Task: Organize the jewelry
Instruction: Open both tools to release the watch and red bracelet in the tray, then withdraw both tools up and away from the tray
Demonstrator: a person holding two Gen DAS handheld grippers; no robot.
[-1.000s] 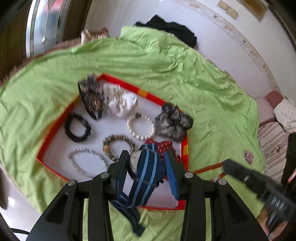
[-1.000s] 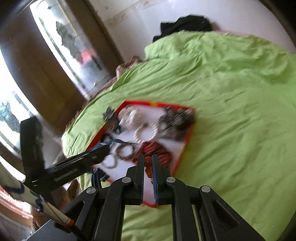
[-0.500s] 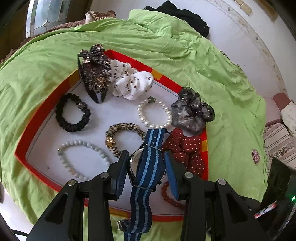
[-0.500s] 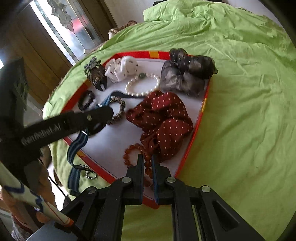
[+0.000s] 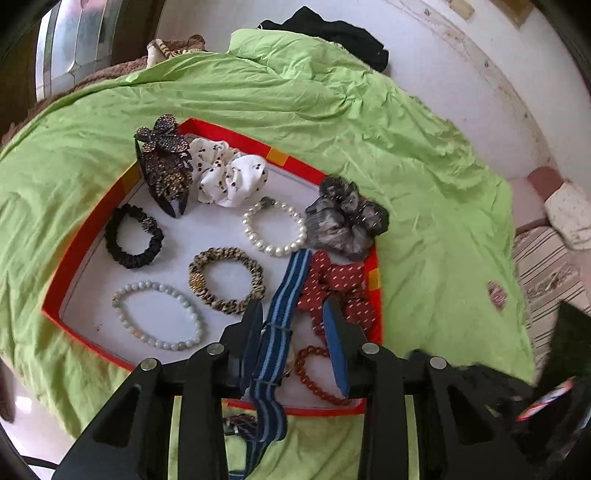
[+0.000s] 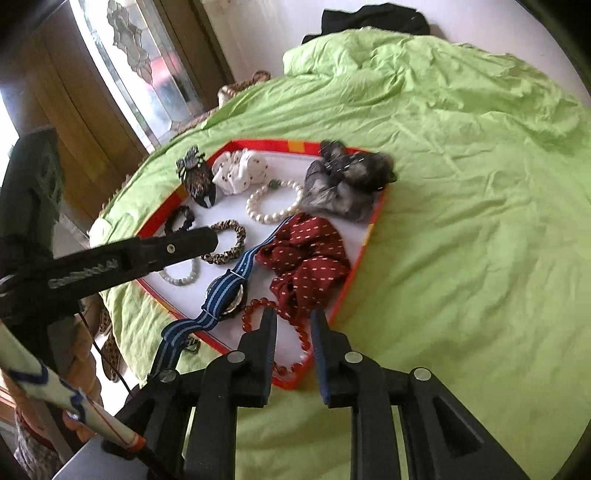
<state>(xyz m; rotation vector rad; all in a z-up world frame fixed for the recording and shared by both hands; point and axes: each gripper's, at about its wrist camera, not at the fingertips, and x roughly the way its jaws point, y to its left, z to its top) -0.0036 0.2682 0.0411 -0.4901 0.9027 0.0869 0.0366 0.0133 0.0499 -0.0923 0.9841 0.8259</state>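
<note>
Green bedding (image 5: 369,155) lies wrinkled over the bed and fills most of what I see through both cameras. A dark garment (image 6: 373,16) sits at its far edge against a pale wall, and a wooden door with patterned glass (image 6: 140,62) stands on the left of the right wrist view.

On the bedding rests the red-rimmed tray (image 5: 92,225) with a white floor. At its back I can pick out a beaded hair claw (image 5: 164,162) beside a white spotted scrunchie (image 5: 231,173), and a grey scrunchie (image 5: 345,221) on the right rim. Nearer lie a pearl bracelet (image 5: 275,229), a black scrunchie (image 5: 133,240), a leopard scrunchie (image 5: 227,278) and a pale bead bracelet (image 5: 159,319). The maroon dotted scrunchie (image 6: 306,258) sits at the right, touching the red bead bracelet (image 6: 291,332) in the near corner.

My left gripper (image 5: 293,321) hovers low over the tray's near edge, jaws spread wide and holding nothing. The blue striped watch (image 6: 225,291) lies between them: its face is on the tray floor, one strap runs up toward the pearl bracelet, and the other hangs over the near rim onto the bedding.

My right gripper (image 6: 293,321) is tilted down over the near corner, jaws parted and empty. The red bead bracelet lies flat on the tray between and below them.
</note>
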